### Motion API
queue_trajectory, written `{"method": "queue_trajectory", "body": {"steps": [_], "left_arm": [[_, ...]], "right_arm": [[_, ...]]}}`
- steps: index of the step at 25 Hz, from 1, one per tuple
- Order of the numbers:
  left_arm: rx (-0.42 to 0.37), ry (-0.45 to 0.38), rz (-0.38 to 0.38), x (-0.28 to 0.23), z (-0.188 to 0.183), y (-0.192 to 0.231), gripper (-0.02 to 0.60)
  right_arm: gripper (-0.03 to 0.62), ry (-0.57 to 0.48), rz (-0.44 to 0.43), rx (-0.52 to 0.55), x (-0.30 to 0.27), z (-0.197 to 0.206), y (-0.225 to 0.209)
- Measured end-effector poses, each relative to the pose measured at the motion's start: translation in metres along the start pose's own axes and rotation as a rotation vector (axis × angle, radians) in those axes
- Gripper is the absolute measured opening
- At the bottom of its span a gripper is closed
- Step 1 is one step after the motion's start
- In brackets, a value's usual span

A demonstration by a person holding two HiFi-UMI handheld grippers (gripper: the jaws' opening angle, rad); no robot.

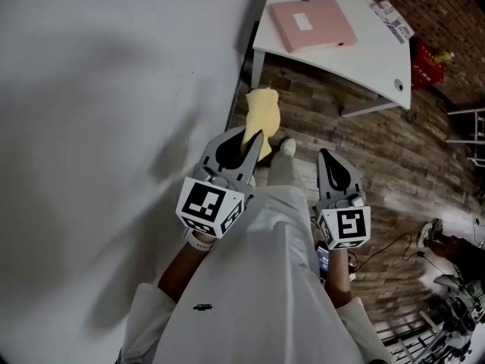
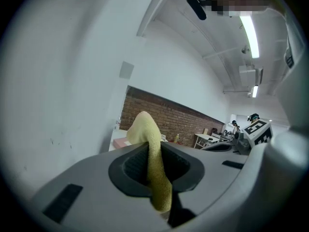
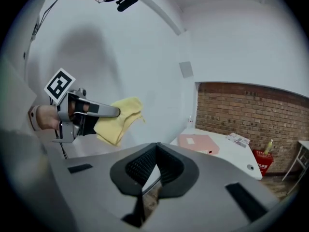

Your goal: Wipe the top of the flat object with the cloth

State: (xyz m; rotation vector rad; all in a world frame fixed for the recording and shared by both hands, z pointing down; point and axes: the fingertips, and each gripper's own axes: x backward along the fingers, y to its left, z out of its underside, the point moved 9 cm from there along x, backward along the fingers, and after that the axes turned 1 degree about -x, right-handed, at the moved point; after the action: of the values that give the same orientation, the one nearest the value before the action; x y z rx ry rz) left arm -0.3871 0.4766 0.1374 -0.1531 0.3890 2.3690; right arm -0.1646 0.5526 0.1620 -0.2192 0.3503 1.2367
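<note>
Left gripper view: left gripper (image 2: 151, 148) clamped on the yellow cloth (image 2: 143, 124); right gripper (image 3: 157, 145), jaws together, empty

This looks like a work room or a lab. Ahead of the left tongs (image 1: 255, 136) a white table (image 1: 371, 59) stands by a plain white wall (image 1: 114, 89). Farther ahead is a brick wall (image 3: 241, 110). The floor (image 1: 394, 158) is dark wood. Wires (image 1: 394, 241) lie to the right of the right tongs (image 1: 326, 155). Long lights (image 2: 249, 30) shine high above.
</note>
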Motion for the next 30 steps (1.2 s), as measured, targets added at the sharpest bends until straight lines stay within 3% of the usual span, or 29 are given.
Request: {"method": "queue_trajectory", "body": {"steps": [7,11,13,25,30], "left_arm": [[0.006,0.021,-0.034,-0.031,-0.001,0.025,0.06],[0.003,0.027,-0.05,-0.066,-0.01,0.038,0.06],[0.002,0.034,-0.056,-0.096,-0.016,0.047,0.061],[-0.038,0.109,-0.058,-0.309,-0.08,0.062,0.061],[-0.053,0.107,-0.089,-0.36,-0.101,0.068,0.061]], "right_arm": [[0.002,-0.033,-0.011,-0.074,-0.047,-0.009,-0.028],[0.002,-0.001,0.074,-0.056,-0.07,-0.012,-0.067],[0.003,0.019,0.093,-0.047,-0.088,-0.013,-0.091],[0.003,0.008,-0.006,-0.081,-0.204,-0.048,-0.27],[0.005,-0.031,-0.023,-0.113,-0.24,-0.063,-0.325]]}}
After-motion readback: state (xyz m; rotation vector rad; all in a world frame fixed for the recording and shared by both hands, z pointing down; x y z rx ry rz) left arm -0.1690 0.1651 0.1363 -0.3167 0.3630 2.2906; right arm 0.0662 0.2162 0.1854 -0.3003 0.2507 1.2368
